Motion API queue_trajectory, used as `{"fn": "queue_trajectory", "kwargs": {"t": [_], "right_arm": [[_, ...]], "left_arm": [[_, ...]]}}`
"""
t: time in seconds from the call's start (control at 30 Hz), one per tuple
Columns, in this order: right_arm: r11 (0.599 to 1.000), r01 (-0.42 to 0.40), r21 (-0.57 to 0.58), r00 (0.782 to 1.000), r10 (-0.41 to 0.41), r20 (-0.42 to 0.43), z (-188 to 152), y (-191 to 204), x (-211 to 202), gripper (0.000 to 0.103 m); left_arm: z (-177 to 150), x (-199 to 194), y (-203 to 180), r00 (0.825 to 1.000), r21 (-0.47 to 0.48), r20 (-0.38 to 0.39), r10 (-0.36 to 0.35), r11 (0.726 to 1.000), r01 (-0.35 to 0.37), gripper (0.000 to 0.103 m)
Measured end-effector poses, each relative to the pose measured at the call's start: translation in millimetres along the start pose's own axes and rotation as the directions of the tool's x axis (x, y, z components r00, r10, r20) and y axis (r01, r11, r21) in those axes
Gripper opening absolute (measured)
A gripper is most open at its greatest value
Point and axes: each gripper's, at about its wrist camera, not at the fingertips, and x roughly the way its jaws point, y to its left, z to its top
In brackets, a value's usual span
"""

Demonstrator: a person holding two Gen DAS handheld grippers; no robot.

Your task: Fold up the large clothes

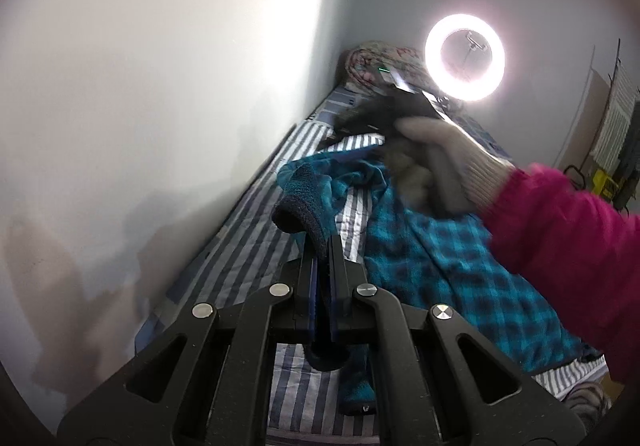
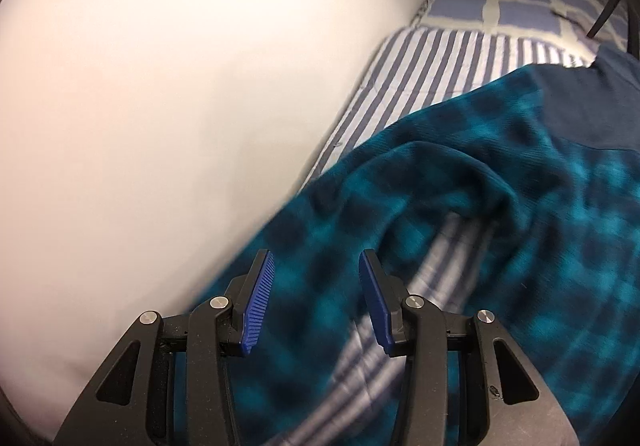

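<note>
Left gripper clenched on the dark cuff of the teal plaid fleece (lifted off the striped bedsheet). Right gripper released, above fleece.

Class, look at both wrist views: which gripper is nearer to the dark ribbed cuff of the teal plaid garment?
Left. The left gripper is shut on the cuff; the right gripper hangs open over the garment's plaid body.

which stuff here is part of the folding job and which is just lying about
Job: teal plaid fleece garment; left hand-held gripper, shut on its dark cuff; right hand-held gripper, open.

Lying about: lit ring light; floral rolled quilt; striped bedsheet.
</note>
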Motion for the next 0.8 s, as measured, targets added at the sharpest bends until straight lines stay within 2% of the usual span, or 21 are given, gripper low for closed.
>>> {"fn": "queue_trajectory", "kwargs": {"t": [0.2,0.47,0.5,0.53,0.57,0.6,0.67,0.8], "right_arm": [[0.995,0.1,0.01,0.993,-0.099,-0.063,34.3,17.3,58.0,0.044],[0.968,0.249,-0.016,0.961,-0.25,-0.119,55.3,26.1,115.5,0.043],[0.965,0.263,-0.024,0.957,-0.264,-0.124,56.8,26.6,119.2,0.032],[0.961,0.275,-0.035,0.952,-0.277,-0.129,57.6,27.4,122.6,0.013],[0.955,0.291,-0.047,0.946,-0.295,-0.131,58.1,28.1,125.1,0.008],[0.953,0.3,-0.048,0.944,-0.304,-0.13,58.7,28.1,125.5,0.006],[0.962,0.273,-0.024,0.955,-0.274,-0.113,61.5,24.1,114.4,0.004],[0.978,0.21,0.014,0.977,-0.209,-0.045,69.7,7.8,63.8,0.003]], "left_arm": [[-0.5,7.9,-7.3,1.0,0.02,-0.01,-0.01,1.0,0.01,0.002],[-0.5,6.5,-21.8,0.999,0.076,-0.005,-0.041,0.996,0.041,0.002],[-1.0,6.5,-23.4,0.999,0.082,-0.004,-0.041,0.996,0.042,0.002],[1.2,8.8,-23.9,0.999,0.086,-0.007,-0.041,0.995,0.042,0.002],[1.5,10.3,-22.9,0.999,0.088,-0.01,-0.043,0.995,0.043,0.002],[1.4,11.0,-21.0,0.999,0.09,-0.014,-0.046,0.995,0.047,0.002],[-1.7,10.4,-20.1,0.999,0.115,-0.015,-0.037,0.993,0.038,0.002],[-8.8,6.3,-29.0,0.999,0.197,-0.015,-0.048,0.979,0.05,0.002]]}}
